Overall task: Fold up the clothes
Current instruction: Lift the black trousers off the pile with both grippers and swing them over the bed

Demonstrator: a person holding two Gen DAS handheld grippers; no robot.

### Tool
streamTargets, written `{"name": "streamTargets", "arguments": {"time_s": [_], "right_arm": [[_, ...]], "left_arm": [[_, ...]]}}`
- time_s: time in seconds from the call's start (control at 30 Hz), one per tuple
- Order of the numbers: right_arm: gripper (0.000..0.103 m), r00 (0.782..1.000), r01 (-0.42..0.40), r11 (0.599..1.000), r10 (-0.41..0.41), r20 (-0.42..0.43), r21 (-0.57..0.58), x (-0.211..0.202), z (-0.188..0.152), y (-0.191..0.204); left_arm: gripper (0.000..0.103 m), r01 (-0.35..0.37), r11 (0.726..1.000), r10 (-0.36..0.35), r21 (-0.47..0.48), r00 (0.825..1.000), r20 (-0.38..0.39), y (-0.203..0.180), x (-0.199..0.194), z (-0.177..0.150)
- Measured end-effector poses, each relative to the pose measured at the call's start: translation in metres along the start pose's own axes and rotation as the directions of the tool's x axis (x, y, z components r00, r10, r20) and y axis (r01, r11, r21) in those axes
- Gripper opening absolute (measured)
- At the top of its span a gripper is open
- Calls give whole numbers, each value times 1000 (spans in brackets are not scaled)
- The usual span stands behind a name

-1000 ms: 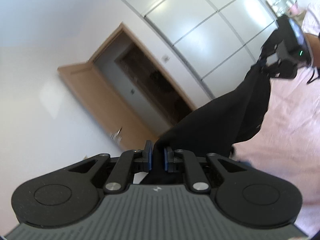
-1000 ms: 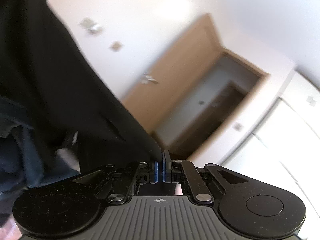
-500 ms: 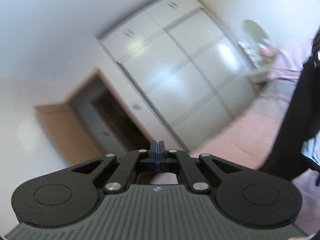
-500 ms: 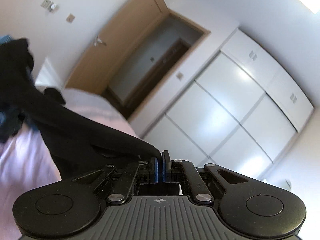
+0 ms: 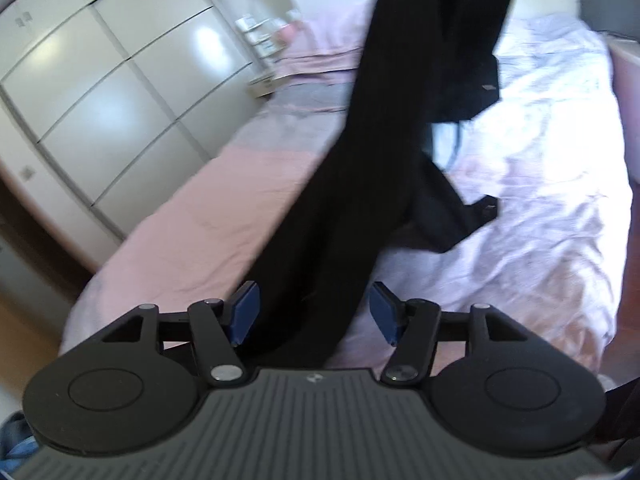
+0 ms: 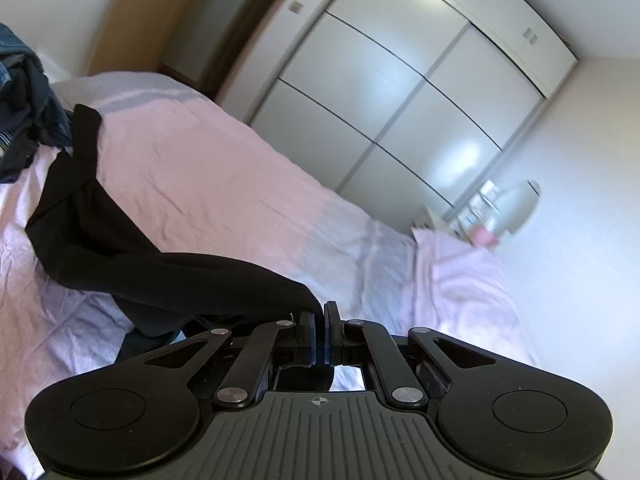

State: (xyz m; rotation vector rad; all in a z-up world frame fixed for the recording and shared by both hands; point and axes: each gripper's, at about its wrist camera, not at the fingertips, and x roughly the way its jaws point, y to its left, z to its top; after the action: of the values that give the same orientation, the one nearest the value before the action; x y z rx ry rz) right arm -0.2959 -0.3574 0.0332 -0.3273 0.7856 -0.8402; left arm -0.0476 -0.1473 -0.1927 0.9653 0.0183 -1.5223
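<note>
A black garment [image 5: 360,168] hangs down over the pink bed [image 5: 540,200], its lower part resting on the sheet. My left gripper [image 5: 314,314] is open, and the hanging cloth passes between its blue pads [image 5: 244,308] without being pinched. In the right wrist view my right gripper [image 6: 320,332] is shut on an edge of the black garment [image 6: 160,268], which stretches away to the left and down onto the bed [image 6: 200,184].
A pile of blue and dark clothes [image 6: 20,92] lies at the far left end of the bed. White wardrobe doors [image 6: 400,92] stand along one side, with a wooden door [image 6: 132,12] beyond. A small bedside table with items [image 5: 266,44] stands at the bed's head.
My left gripper let go of the garment, shut, then opened around the hanging cloth. Both grippers swung down from the wall and door towards the bed. The right stayed shut on the garment.
</note>
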Motion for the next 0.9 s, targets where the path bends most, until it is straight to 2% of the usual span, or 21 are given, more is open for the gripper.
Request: {"name": "streamTargets", "arguments": {"time_s": [0.07, 0.17, 0.27, 0.3, 0.33, 0.37, 0.4, 0.5, 0.67, 0.77, 0.83, 0.9], "right_arm": [[2, 1000, 13, 1000, -13, -18, 8, -22, -18, -13], [2, 998, 49, 999, -49, -27, -5, -32, -10, -7], [2, 994, 99, 995, -100, -48, -10, -43, -12, -2], [2, 992, 113, 994, -114, -57, -8, -46, -15, -2], [2, 989, 128, 992, -128, -71, 3, -51, -18, -4], [2, 987, 140, 990, -138, -84, 14, -56, -21, -6], [2, 984, 152, 988, -149, -98, 22, -63, -23, -8], [2, 972, 196, 980, -189, -137, 39, -88, -27, -13], [2, 936, 320, 942, -298, -185, 103, -154, -33, -24], [2, 915, 384, 914, -358, -187, 127, -171, -31, -31], [2, 903, 416, 898, -389, -183, 142, -167, -28, -39], [2, 903, 410, 899, -377, -204, 151, -145, -31, -51]], "left_arm": [[69, 1, 998, -3, 61, 999, 38, -26, 16, -7], [69, -82, 985, 75, 150, 996, 56, -44, 48, -13], [64, -114, 979, 114, 172, 993, 11, -35, 77, -24], [50, -102, 980, 104, 173, 995, -3, -28, 83, -28], [20, -66, 984, 69, 166, 998, -13, -19, 85, -29], [6, -23, 987, 27, 156, 999, -21, -8, 84, -29], [3, 6, 990, -3, 143, 1000, -19, 2, 80, -27], [3, 64, 995, -68, 79, 997, 38, 44, 43, -10], [3, 91, 991, -108, 100, 978, 180, 109, -21, 28], [3, 95, 987, -122, 133, 968, 219, 139, -29, 60], [3, 97, 986, -125, 136, 969, 213, 152, -19, 81], [3, 93, 984, -121, 149, 974, 192, 161, 2, 98]]}}
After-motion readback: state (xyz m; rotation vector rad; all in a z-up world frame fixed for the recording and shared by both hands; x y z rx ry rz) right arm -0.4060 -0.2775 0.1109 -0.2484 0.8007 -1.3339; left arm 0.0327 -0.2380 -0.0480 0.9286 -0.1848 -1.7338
